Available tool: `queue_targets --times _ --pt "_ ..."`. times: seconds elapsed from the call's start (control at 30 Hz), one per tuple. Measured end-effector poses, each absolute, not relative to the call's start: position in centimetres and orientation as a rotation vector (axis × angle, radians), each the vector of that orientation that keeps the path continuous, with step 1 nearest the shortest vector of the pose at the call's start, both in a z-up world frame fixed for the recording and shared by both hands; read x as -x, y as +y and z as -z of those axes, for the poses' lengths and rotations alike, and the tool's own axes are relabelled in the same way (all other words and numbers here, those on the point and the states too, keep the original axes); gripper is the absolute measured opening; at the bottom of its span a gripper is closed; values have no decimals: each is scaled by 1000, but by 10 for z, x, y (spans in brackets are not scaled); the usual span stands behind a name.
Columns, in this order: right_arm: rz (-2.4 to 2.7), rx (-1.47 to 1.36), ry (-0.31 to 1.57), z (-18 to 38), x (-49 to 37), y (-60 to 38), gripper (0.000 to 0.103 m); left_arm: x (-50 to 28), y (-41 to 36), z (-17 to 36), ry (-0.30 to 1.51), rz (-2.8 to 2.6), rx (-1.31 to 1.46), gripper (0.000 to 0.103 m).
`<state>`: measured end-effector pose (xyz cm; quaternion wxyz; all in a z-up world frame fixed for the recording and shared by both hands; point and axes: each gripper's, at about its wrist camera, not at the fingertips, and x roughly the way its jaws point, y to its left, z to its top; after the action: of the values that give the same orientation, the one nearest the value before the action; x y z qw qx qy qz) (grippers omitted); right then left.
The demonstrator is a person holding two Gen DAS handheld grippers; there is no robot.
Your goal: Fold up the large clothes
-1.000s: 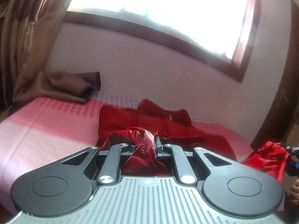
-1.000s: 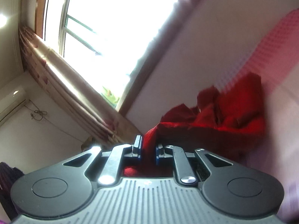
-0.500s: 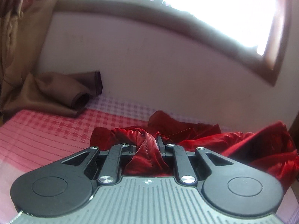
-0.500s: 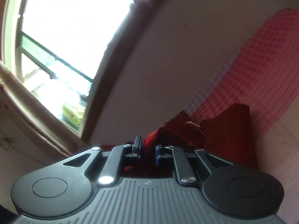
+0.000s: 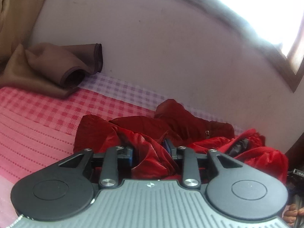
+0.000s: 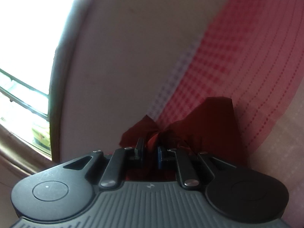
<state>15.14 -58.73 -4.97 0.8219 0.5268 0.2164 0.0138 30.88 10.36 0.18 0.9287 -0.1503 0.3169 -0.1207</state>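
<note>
The red garment (image 5: 152, 131) lies crumpled on the bed (image 5: 43, 117) with its pink checked sheet, near the wall, while the left gripper (image 5: 150, 150) and the right gripper (image 6: 150, 150) each have their jaws closed on a fold of its cloth.

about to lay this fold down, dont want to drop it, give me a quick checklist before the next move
1. Left gripper has fabric: ok, red velvet garment bunched between its fingers.
2. Right gripper has fabric: ok, a red fold sits between the pads.
3. Landing area: ok, bare checked bedsheet left of the garment.
4. Brown cloth out of the way: ok, apart, by the wall.
5. Layers lying flat: not ok, heavily crumpled.
6. Which garment edges are held: cannot tell.
</note>
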Motion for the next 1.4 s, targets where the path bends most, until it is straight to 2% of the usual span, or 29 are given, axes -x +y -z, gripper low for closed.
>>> queue_targets --times 0.07,0.17,0.2,0.3,0.33,0.37,0.4,0.43,0.47,0.5,0.53,0.63,0.73,0.77,0.8,0.87,0.97,1.13,1.4 --pt "-34 -1161 461 58 -155 -590 15 -309 104 -2 651 263 317 41" --pt "-63 -1262 433 68 -150 -597 19 -307 109 -3 636 303 345 56" --pt "-73 -1287 424 70 -148 -600 22 -306 109 -5 634 312 352 66" --pt "-95 -1325 399 72 -141 -603 29 -301 110 -10 612 329 357 75" --pt "-96 -1330 392 71 -139 -604 34 -299 110 -13 605 329 351 78" --pt "-105 -1334 382 69 -138 -605 44 -297 111 -16 601 330 351 83" --pt "-117 -1340 369 67 -136 -605 51 -295 111 -18 593 338 353 94" --pt "-129 -1347 347 64 -133 -606 69 -292 112 -21 579 337 348 101" --pt "-130 -1347 321 62 -130 -606 85 -288 114 -24 552 320 331 103" --pt "-126 -1342 293 57 -126 -607 93 -282 114 -28 524 304 307 103" --pt "-123 -1336 267 53 -121 -609 94 -279 114 -32 503 299 285 103" --pt "-124 -1298 241 42 -110 -614 94 -274 110 -41 485 305 247 101" --pt "-123 -1096 277 18 -105 -603 89 -267 89 -47 470 305 131 84" --pt "-111 -997 301 9 -106 -594 71 -265 81 -47 469 309 94 70" --pt "-107 -888 331 -1 -110 -583 46 -264 70 -46 470 327 56 61" --pt "-124 -680 399 -18 -121 -554 33 -263 50 -42 469 335 -20 59" --pt "-175 -455 433 -34 -138 -511 31 -262 24 -35 434 349 -122 60" --pt "-202 -262 486 -41 -172 -470 31 -294 4 -16 478 304 -217 60" --pt "-161 -214 600 -15 -209 -466 29 -351 40 21 620 230 -54 61"
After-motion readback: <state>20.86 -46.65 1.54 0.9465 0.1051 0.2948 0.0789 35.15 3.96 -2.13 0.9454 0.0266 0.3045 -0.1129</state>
